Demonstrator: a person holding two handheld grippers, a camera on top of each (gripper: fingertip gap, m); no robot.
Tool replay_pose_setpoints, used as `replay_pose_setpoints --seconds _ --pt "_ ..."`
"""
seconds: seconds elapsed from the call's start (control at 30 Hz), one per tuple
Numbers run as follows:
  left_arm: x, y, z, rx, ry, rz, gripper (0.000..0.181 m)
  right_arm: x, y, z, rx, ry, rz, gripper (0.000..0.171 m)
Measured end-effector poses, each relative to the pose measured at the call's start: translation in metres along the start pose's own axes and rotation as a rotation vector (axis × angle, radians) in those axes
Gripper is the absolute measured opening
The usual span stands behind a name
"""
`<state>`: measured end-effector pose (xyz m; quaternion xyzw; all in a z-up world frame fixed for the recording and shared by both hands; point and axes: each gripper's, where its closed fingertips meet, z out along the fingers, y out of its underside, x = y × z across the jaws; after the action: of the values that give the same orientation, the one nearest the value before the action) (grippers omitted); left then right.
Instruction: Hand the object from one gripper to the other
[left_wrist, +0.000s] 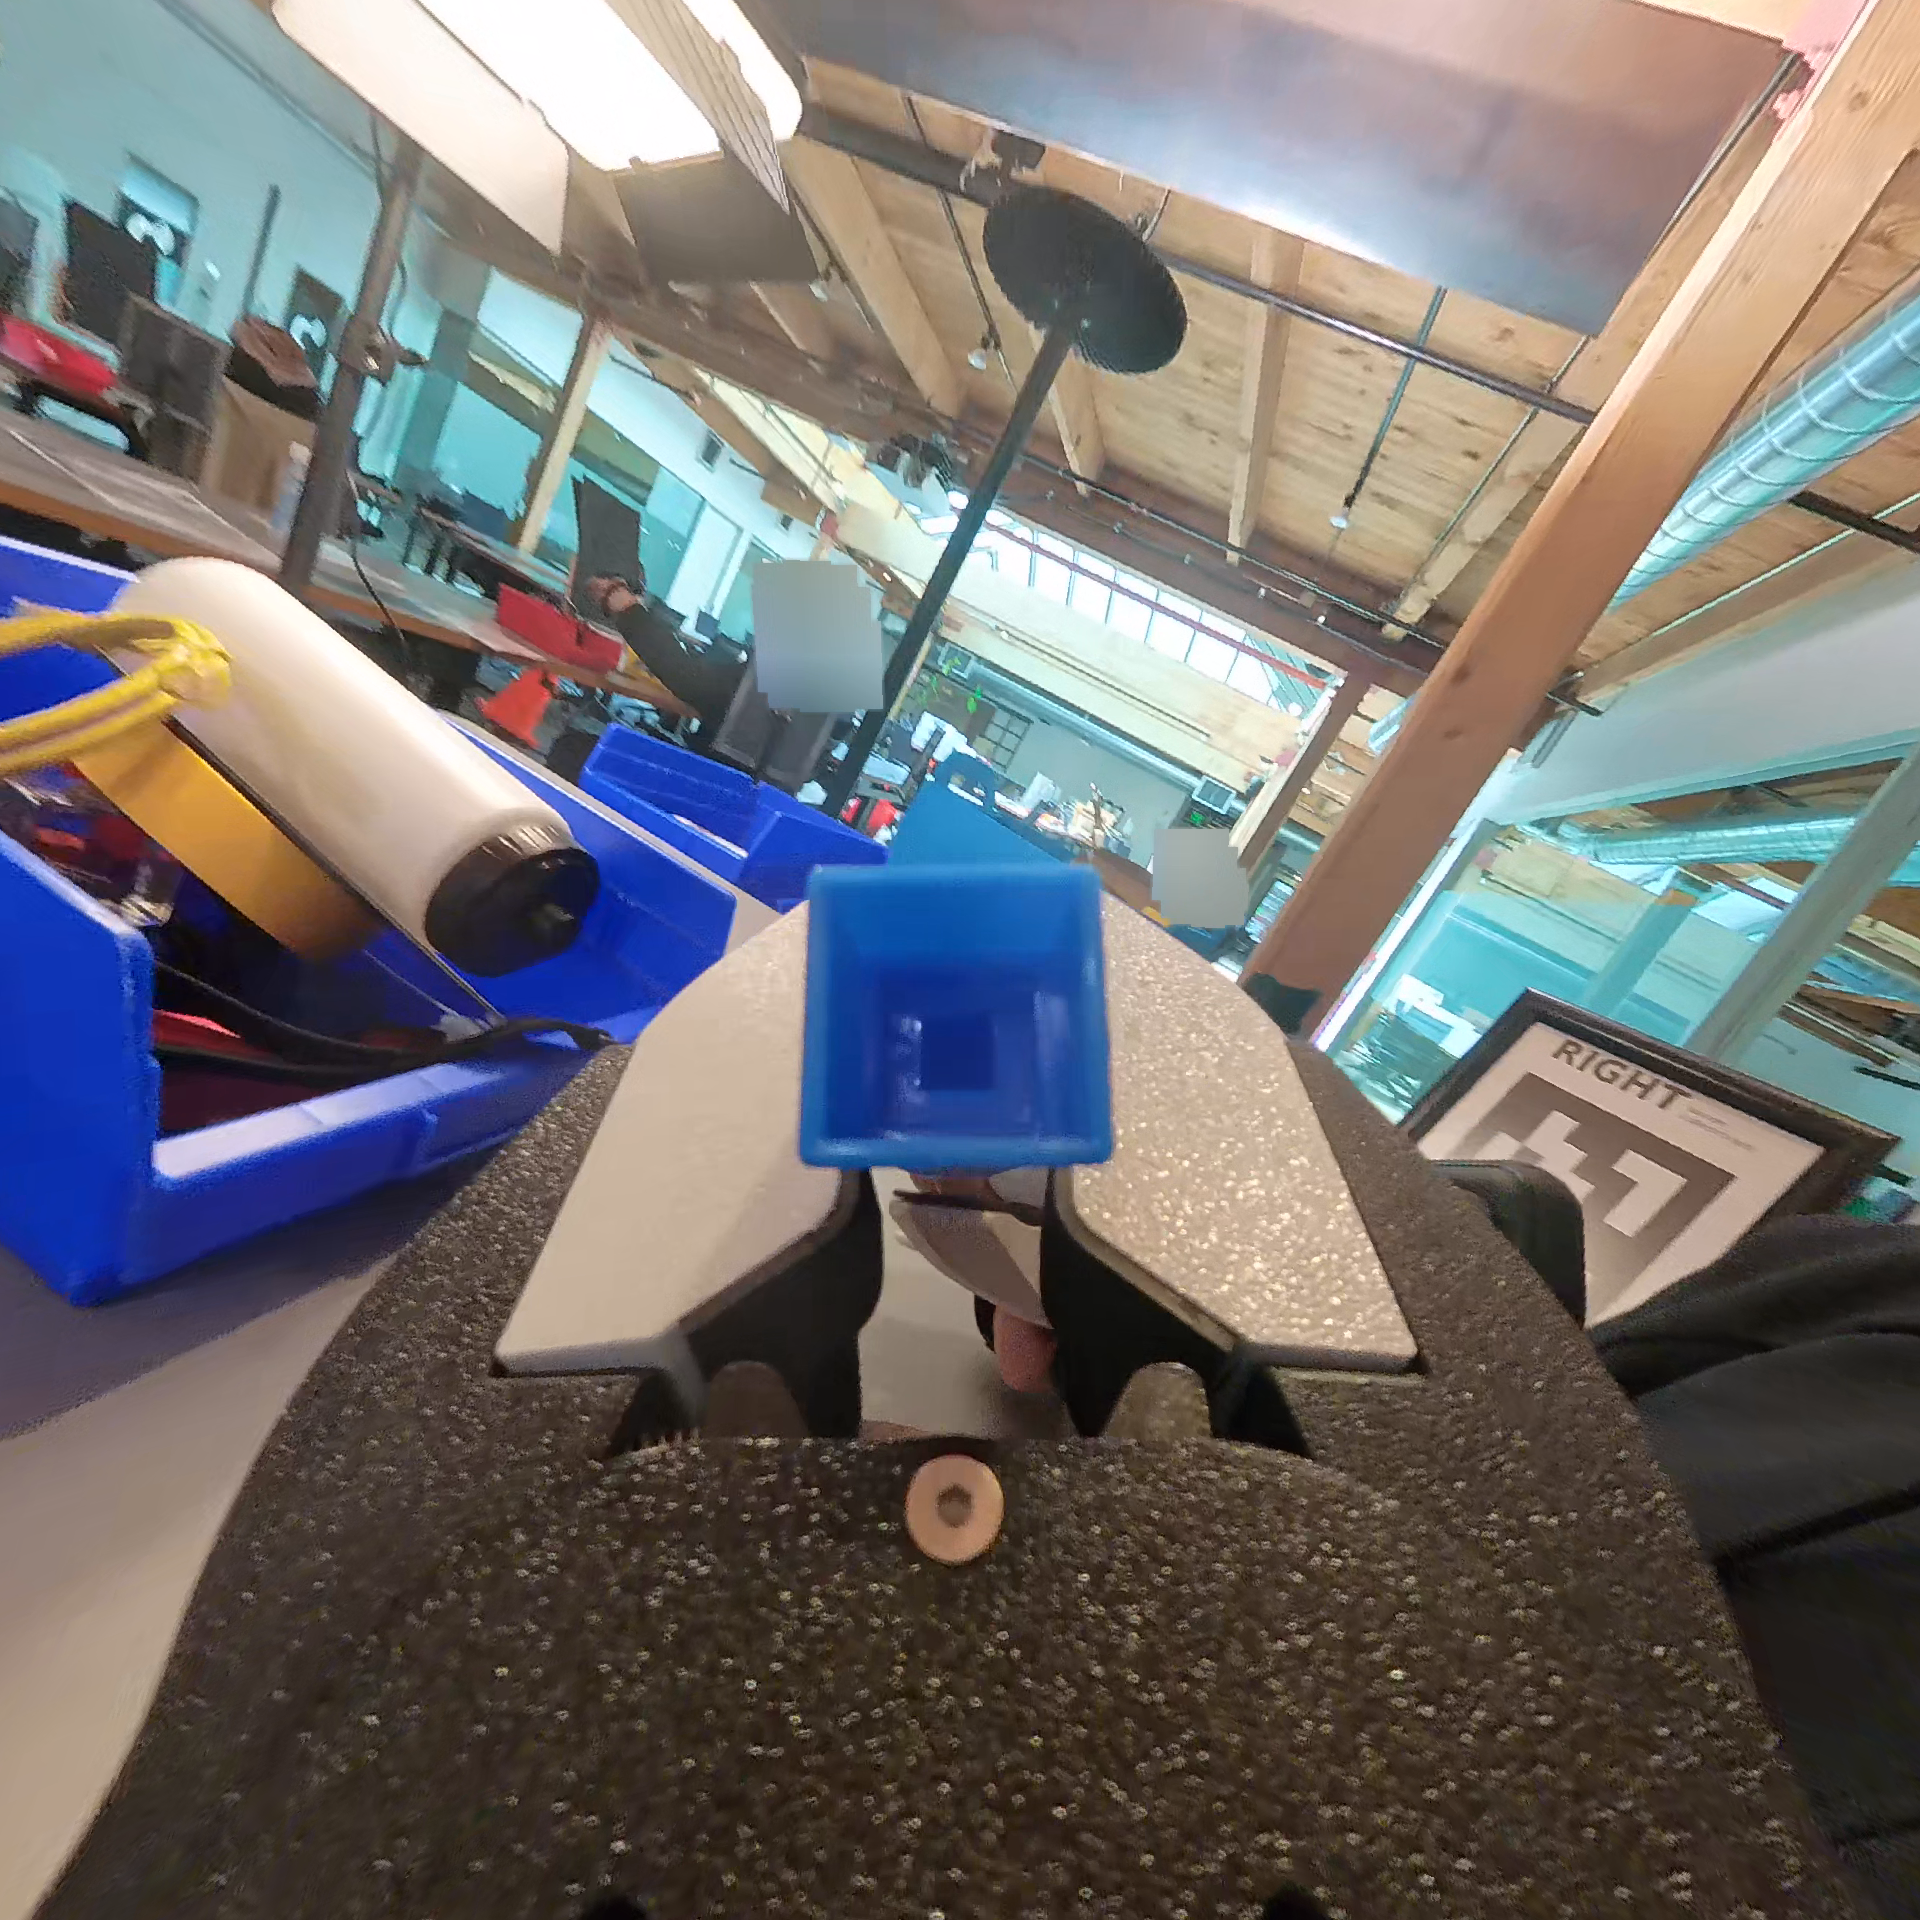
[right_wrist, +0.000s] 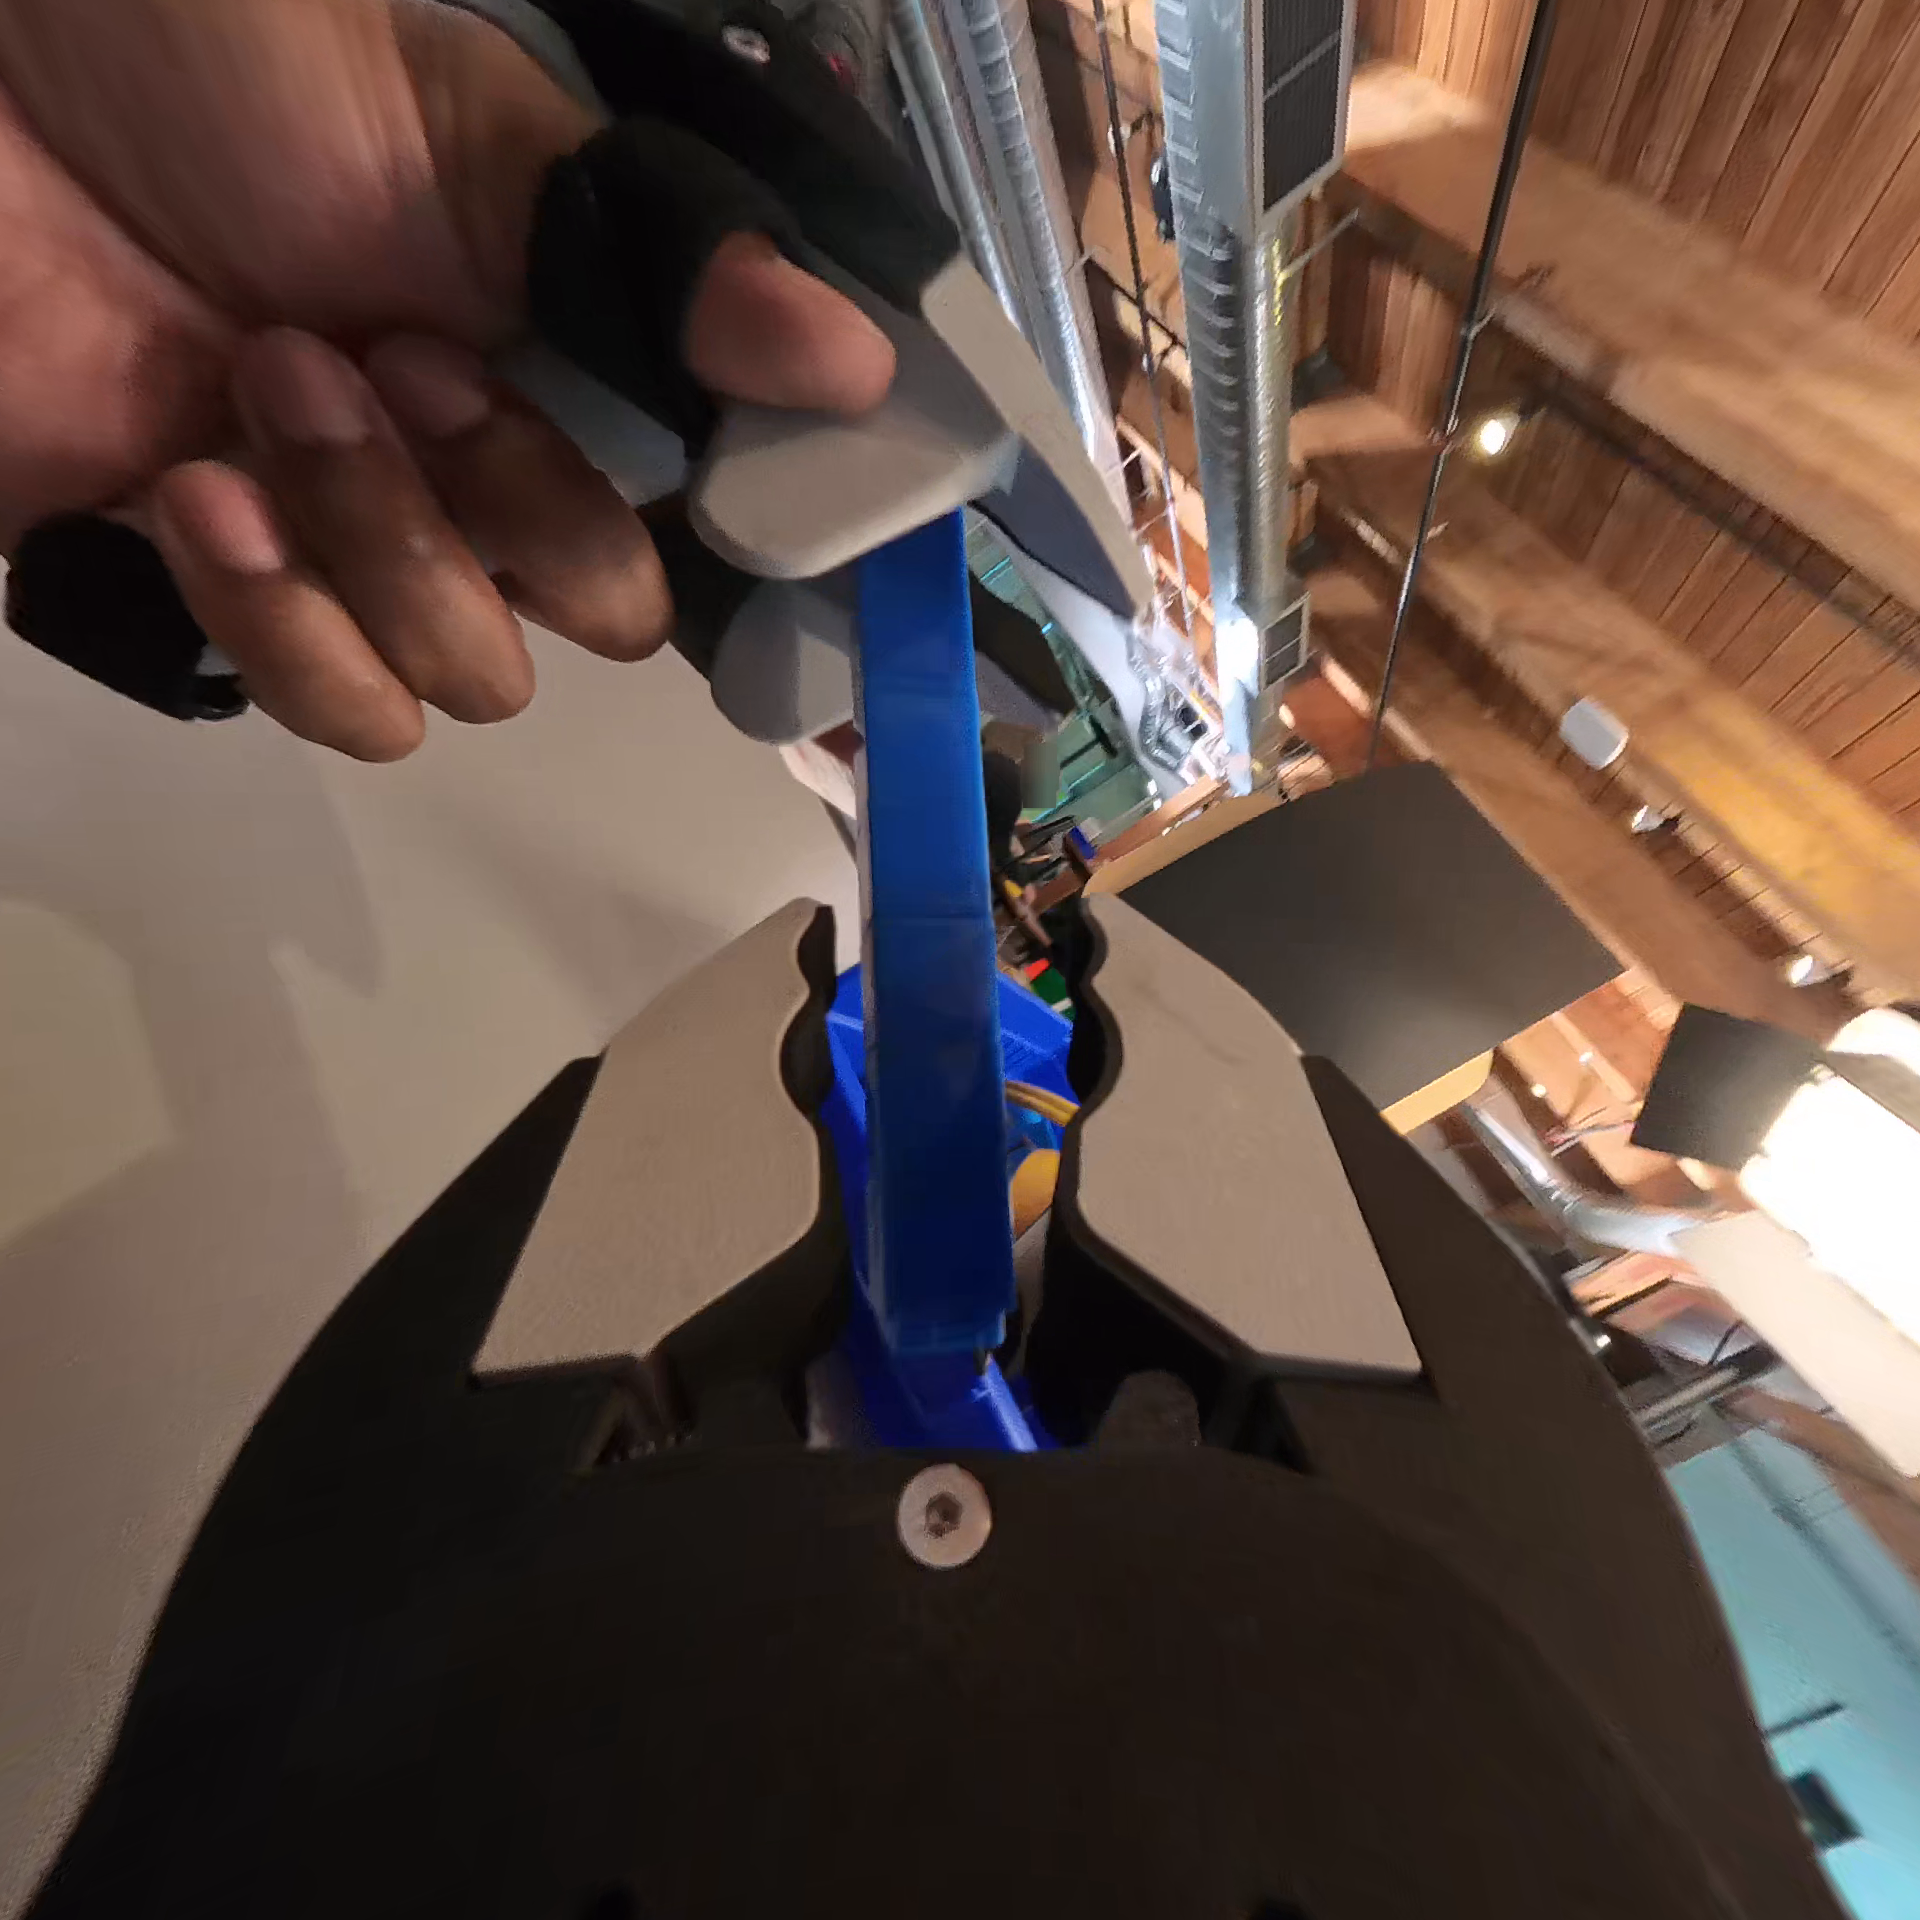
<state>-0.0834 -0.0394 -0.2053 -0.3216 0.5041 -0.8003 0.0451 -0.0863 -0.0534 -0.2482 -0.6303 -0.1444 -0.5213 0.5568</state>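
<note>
Right now a long blue plastic piece (right_wrist: 930, 935) spans the space from one tool to the other. Seen end-on from the left wrist camera, the piece (left_wrist: 954, 1023) is hollow, with a square mouth that narrows inward, and the left tool (left_wrist: 954, 1049) is clamped on it, its grey fingers (left_wrist: 727, 1122) pressed against the two sides. From the right wrist camera the same left tool (right_wrist: 821, 582) appears at the far end of the piece, its grey tips pinching the blue plastic, with a person's hand (right_wrist: 343, 468) in a black fingerless glove wrapped around it.

The near end of the piece lies between the fingers (right_wrist: 686, 1164) of the right tool (right_wrist: 945, 997), which is spread apart: a gap shows on each side of the blue plastic, wider on the right finger's side, and neither pad visibly touches it.

To the left of the piece in the left wrist camera, a blue bin (left_wrist: 260, 1132) sits on the grey bench (left_wrist: 125, 1455), holding a white roller (left_wrist: 343, 748) with a black end cap, yellow cord (left_wrist: 114, 665) and dark cables. To the right of the piece stands a framed black-and-white marker card (left_wrist: 1621, 1153).
</note>
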Motion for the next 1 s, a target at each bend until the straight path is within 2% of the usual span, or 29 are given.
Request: replay_pose_setpoints --seconds 0.17,0.3,0.47,0.6,0.73,0.87,0.93,0.97,1.0 --pt "0.005 0.013 0.004 -0.069 0.063 -0.068 0.037 -0.003 0.000 -0.002 0.017 -0.026 0.004 0.025" --pt "0.016 0.017 0.005 -0.128 0.123 0.033 0.037 -0.004 0.002 -0.003 0.024 -0.083 0.122 0.023" --pt "0.021 0.030 0.003 -0.193 0.179 0.253 0.071 0.014 0.000 -0.011 0.124 -0.161 0.488 0.023" --pt "0.019 0.027 -0.001 -0.151 0.219 0.309 0.074 0.025 -0.011 -0.022 0.276 -0.309 0.852 0.023" --pt "0.031 0.022 -0.002 -0.065 0.310 0.244 0.068 0.024 -0.025 -0.028 0.399 -0.472 1.107 0.023" --pt "0.040 0.035 0.004 -0.096 0.333 0.282 0.065 0.001 -0.034 -0.026 0.376 -0.642 1.199 0.022" --pt "0.042 0.042 0.006 -0.122 0.329 0.335 0.047 -0.011 -0.034 -0.023 0.325 -0.683 1.186 0.022" --pt "0.044 0.044 0.005 -0.124 0.331 0.362 0.029 -0.017 -0.034 -0.021 0.301 -0.696 1.173 0.022" --pt "0.042 0.045 0.005 -0.127 0.316 0.381 0.024 -0.021 -0.034 -0.021 0.287 -0.702 1.152 0.022"
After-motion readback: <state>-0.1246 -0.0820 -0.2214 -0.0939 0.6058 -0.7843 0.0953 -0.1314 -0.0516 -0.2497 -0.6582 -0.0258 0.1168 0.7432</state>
